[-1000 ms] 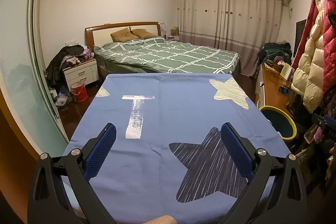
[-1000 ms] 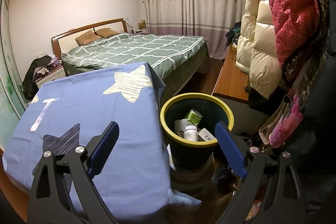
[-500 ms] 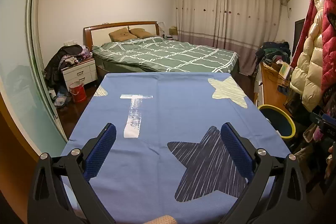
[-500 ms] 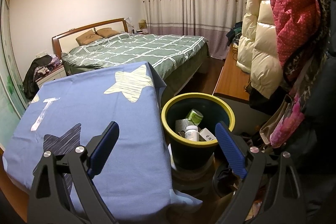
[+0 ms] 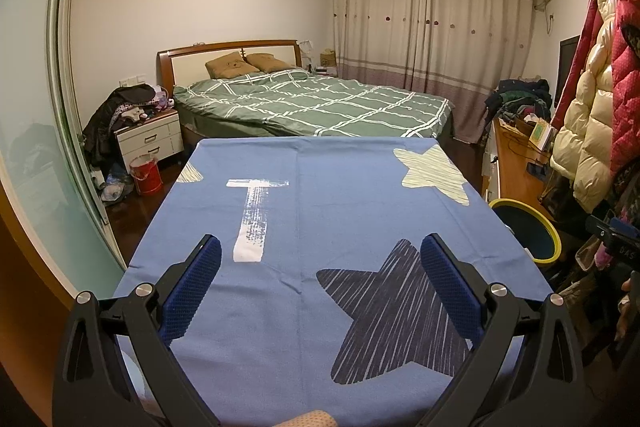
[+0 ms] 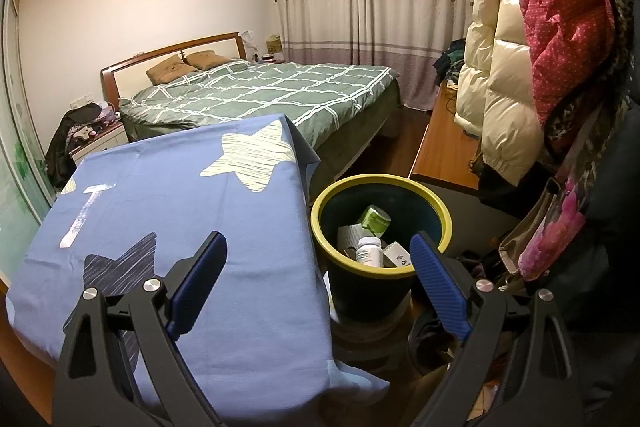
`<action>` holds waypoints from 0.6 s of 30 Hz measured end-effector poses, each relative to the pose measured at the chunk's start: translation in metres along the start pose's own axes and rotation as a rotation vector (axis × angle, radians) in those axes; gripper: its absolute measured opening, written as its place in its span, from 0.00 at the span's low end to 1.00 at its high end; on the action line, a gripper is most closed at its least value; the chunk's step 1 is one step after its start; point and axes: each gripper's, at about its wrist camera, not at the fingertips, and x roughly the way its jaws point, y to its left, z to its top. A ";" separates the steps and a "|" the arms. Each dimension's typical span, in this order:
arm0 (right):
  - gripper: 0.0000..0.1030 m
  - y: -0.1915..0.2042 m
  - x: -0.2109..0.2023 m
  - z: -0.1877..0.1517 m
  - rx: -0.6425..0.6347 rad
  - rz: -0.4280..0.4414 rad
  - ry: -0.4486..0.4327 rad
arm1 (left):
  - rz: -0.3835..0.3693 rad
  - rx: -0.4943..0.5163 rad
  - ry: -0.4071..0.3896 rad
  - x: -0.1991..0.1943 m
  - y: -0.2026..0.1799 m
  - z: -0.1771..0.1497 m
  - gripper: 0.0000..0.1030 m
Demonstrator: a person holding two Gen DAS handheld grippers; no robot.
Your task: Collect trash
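Bin (image 6: 382, 227) right of blue cloth (image 5: 320, 227): bottle (image 6: 369, 250), box, wrappers inside. Cloth bare of trash. Left gripper (image 5: 320, 279), right gripper (image 6: 318, 277): jaws spread, empty. Collection judged near complete.

Tablecloth (image 5: 320, 211): blue, printed with a cream striped star, a dark navy striped star and a brushed white T.
Bin (image 6: 434, 205): dark teal wall, yellow rim.
Bottle (image 6: 369, 250) in bin: white.
Can (image 6: 375, 219) in bin: green.
Bed cover (image 5: 320, 105): green with a white grid.
Pillows (image 5: 248, 63): brown.
Curtains (image 5: 432, 27): cream with mauve bands and small mauve dots.
Hanging jackets (image 6: 532, 47): cream, and red with pale dots.
Bucket (image 5: 146, 175): red.
Gripper pads (image 5: 192, 291): blue, on black frames.
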 end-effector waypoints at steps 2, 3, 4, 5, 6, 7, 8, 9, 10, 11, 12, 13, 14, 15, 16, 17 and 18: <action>0.85 0.000 0.000 0.000 0.001 0.002 0.000 | 0.001 0.001 0.001 0.000 0.000 0.000 0.95; 0.85 0.000 0.000 0.000 0.000 0.001 -0.001 | 0.000 0.000 0.001 0.000 0.001 0.000 0.95; 0.86 0.000 0.000 0.000 0.001 0.002 0.000 | -0.002 0.000 0.001 0.000 0.000 0.000 0.95; 0.85 0.000 0.000 0.000 0.000 0.001 -0.001 | -0.003 0.000 0.001 0.000 0.000 0.000 0.95; 0.85 0.000 0.000 0.000 0.000 0.001 0.000 | -0.005 0.000 0.001 0.000 0.000 -0.001 0.95; 0.85 0.000 0.000 0.000 0.000 0.001 0.000 | -0.006 0.000 0.000 -0.001 -0.001 -0.001 0.95; 0.85 0.000 0.000 0.000 0.001 0.002 0.001 | -0.007 0.000 0.000 -0.001 0.000 -0.001 0.95; 0.85 0.000 0.000 0.000 0.001 0.002 0.001 | -0.007 -0.001 -0.001 -0.001 -0.001 -0.002 0.95; 0.85 0.000 0.000 0.000 0.001 0.002 0.001 | -0.007 -0.001 0.000 -0.001 -0.001 -0.001 0.95; 0.85 0.000 0.000 0.000 0.001 0.002 0.001 | -0.008 0.000 0.000 -0.001 -0.001 -0.002 0.95; 0.85 0.001 0.000 0.000 0.001 0.002 0.001 | -0.007 0.002 0.000 -0.001 -0.002 -0.002 0.95; 0.85 0.001 0.000 0.000 0.000 0.002 0.001 | -0.006 0.001 0.000 -0.001 -0.001 -0.002 0.95; 0.85 0.000 0.000 0.000 0.000 0.002 0.001 | -0.007 0.000 0.001 -0.001 -0.001 -0.002 0.95; 0.86 0.000 0.000 0.000 0.000 0.002 0.001 | -0.009 -0.001 0.001 -0.001 -0.001 -0.002 0.95; 0.85 0.000 0.000 0.000 0.001 0.002 0.001 | -0.011 -0.001 0.002 -0.001 -0.001 -0.002 0.95; 0.85 0.001 0.000 0.000 0.002 0.003 0.001 | -0.011 0.000 0.002 -0.002 -0.002 -0.002 0.95; 0.86 0.001 0.000 -0.001 0.001 0.003 0.002 | -0.010 0.000 0.002 -0.002 -0.001 -0.002 0.95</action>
